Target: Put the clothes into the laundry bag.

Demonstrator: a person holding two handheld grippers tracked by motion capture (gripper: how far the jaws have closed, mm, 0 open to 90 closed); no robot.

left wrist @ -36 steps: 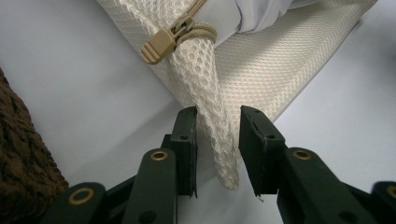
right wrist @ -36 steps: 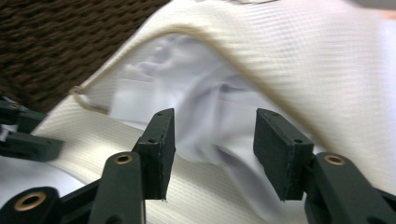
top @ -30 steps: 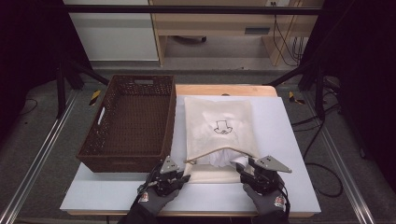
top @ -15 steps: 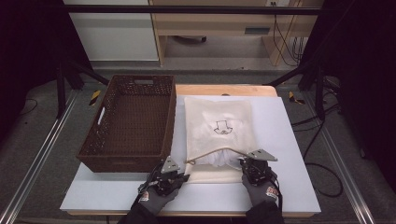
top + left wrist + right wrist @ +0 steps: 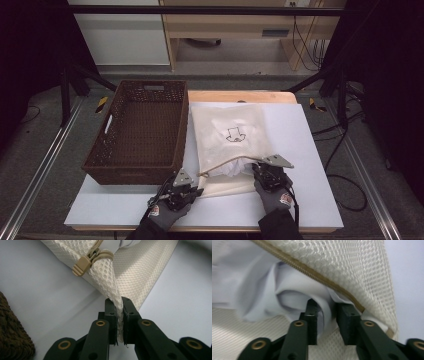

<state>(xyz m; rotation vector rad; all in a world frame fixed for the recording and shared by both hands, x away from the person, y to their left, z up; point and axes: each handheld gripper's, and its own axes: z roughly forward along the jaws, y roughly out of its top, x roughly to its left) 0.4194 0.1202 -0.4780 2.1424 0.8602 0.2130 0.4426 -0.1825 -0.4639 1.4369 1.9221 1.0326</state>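
Observation:
A cream mesh zip bag with a small black print lies on the white table top, its near end gaping open. White cloth is bunched inside it. My left gripper is shut on the bag's near left corner, and the mesh is pinched flat between its jaws. The tan zip pull hangs just beyond that corner. My right gripper reaches under the zip edge into the opening. There it is shut on a fold of the white cloth.
A dark brown wicker basket with nothing in it stands left of the bag, close to my left gripper. A wooden board edge shows behind the bag. Black frame legs and cables stand around the table.
My right gripper has moved forward from beside the bag's near right corner into its opening and has taken hold of the white cloth. The left gripper has kept its hold.

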